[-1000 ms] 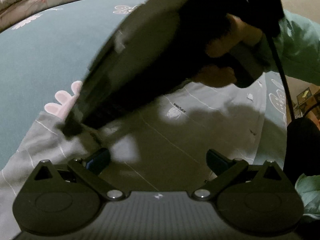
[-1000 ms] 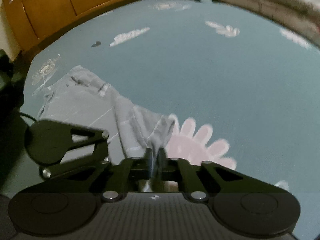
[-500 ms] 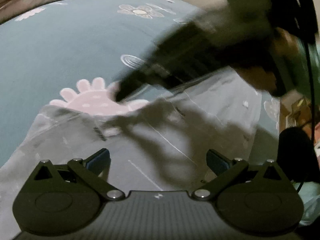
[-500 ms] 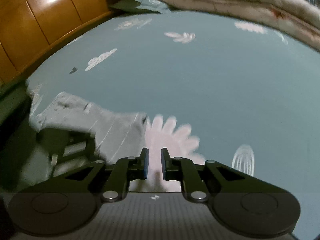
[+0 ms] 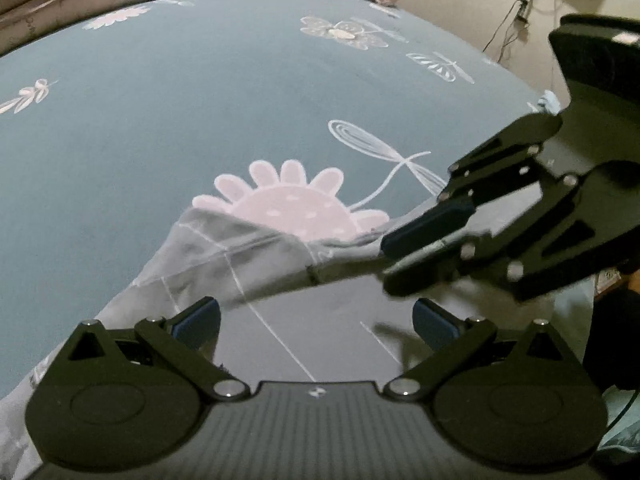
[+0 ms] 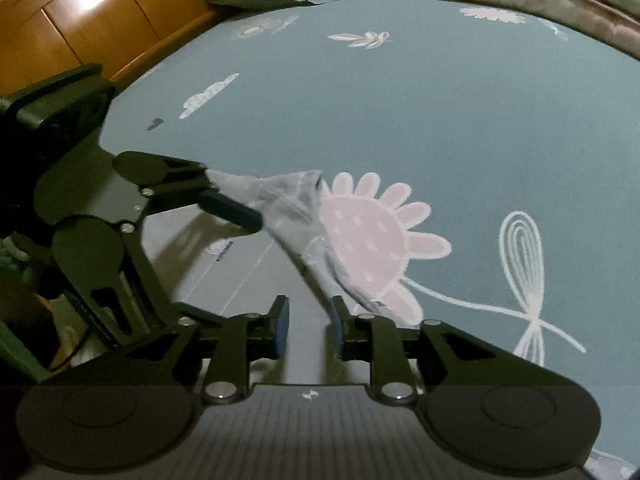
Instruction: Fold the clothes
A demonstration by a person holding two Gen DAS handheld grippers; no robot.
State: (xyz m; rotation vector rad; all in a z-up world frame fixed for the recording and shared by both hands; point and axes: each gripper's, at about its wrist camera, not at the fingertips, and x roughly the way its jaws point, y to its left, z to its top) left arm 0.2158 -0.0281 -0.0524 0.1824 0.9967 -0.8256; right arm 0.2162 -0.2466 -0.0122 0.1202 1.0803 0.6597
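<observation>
Smooth teal bedsheet [image 5: 120,140] bears a soft, rumpled grey garment [image 5: 248,272] with thin white lines.

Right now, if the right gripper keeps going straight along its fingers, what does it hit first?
Probably the grey garment: the right gripper, jaws opening with nothing between them, points down at its folded edge. Depth is uncertain.

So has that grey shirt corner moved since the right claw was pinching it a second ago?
Yes. The grey shirt corner has dropped out of the right claw, whose jaws are opening with nothing between them, and lies partly over the pink flower printed on the sheet.
</observation>
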